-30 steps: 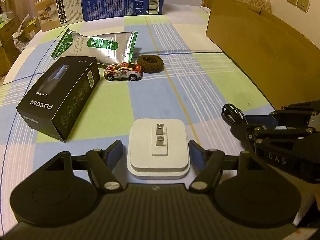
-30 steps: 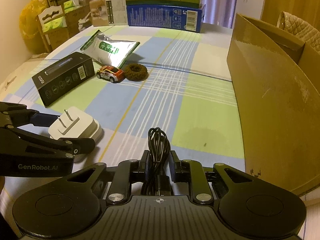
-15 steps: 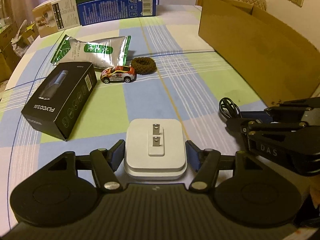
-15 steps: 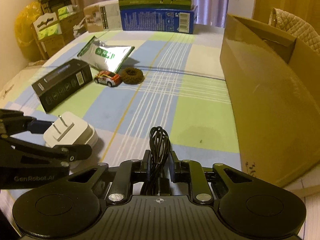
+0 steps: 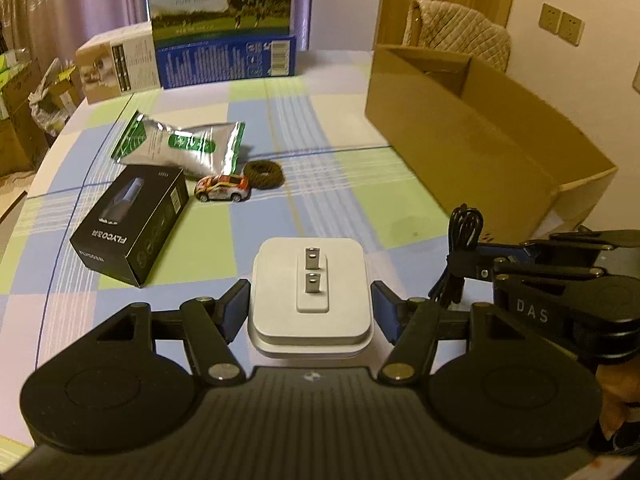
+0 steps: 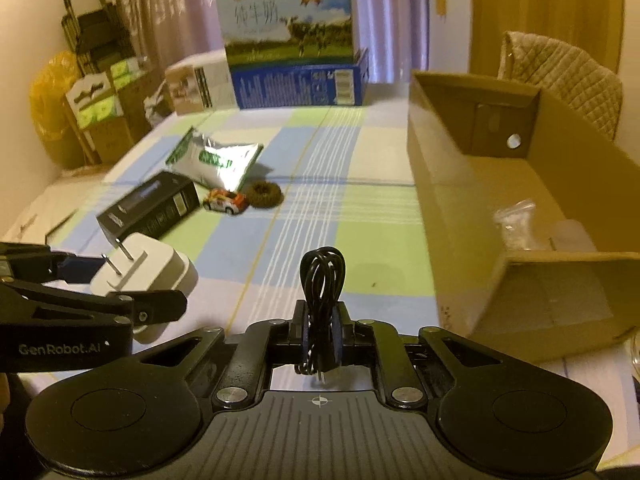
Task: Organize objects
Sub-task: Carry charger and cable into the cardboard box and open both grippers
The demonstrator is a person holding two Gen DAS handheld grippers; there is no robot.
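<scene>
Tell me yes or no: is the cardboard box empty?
No, the right wrist view shows a crumpled clear plastic bag lying inside the cardboard box.

The black carton point(image 5: 130, 222) read "FLYCO" on its side. The milk box point(image 5: 222, 20) bore "纯牛奶" above "PURE MILK" (small print below unreadable). The right gripper point(image 5: 466, 258) body showed "DAS"; the left gripper point(image 6: 120, 280) body showed "GenRobot.AI".
</scene>
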